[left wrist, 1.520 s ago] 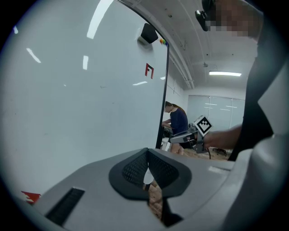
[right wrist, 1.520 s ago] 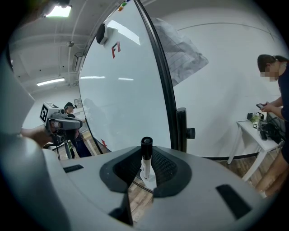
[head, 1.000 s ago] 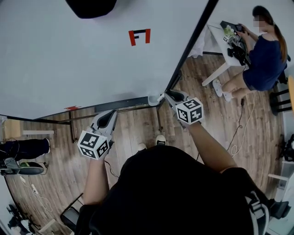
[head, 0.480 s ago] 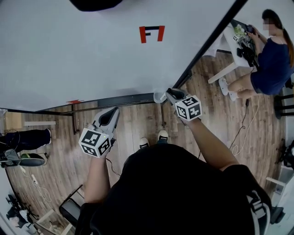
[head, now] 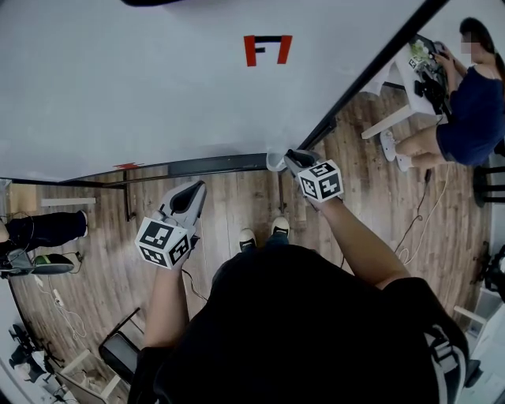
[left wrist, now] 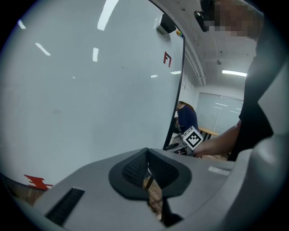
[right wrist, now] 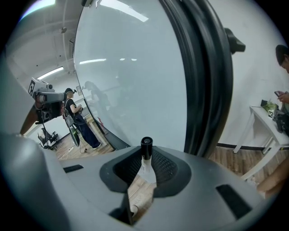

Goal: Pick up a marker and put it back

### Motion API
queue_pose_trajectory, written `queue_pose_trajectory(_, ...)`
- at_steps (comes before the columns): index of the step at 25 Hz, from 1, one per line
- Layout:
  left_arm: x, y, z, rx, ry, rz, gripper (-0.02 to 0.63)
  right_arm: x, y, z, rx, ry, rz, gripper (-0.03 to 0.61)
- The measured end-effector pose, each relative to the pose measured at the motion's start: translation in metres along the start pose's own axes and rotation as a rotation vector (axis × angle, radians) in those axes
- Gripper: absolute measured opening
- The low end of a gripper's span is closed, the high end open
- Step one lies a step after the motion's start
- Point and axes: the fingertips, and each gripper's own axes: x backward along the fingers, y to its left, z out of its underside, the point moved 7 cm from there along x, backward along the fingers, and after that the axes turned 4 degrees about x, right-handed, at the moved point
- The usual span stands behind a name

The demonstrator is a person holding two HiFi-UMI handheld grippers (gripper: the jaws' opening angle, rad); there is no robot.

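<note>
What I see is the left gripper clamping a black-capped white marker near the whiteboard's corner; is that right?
No. The black-capped white marker is clamped near the whiteboard's corner in the right gripper, not the left, as the right gripper view shows; the left gripper is shut on nothing.

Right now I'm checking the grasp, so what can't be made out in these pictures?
- Marker: right gripper view shows only its black cap and some white barrel; the right hand-held gripper hides the rest.
- Same marker, head view: too small, behind that gripper.
- Tray, head view: contents too small to tell.
- Dark object: cut off by head view's top edge.
</note>
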Motion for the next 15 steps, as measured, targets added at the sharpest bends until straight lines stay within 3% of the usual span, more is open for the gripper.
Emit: queue_pose_trajectory(15,0.010,-0.005,0.010,0.013,0.004,-0.026,0.012,-0.011,-0.003,0.008,0.025,0.035,-0.013,0.064)
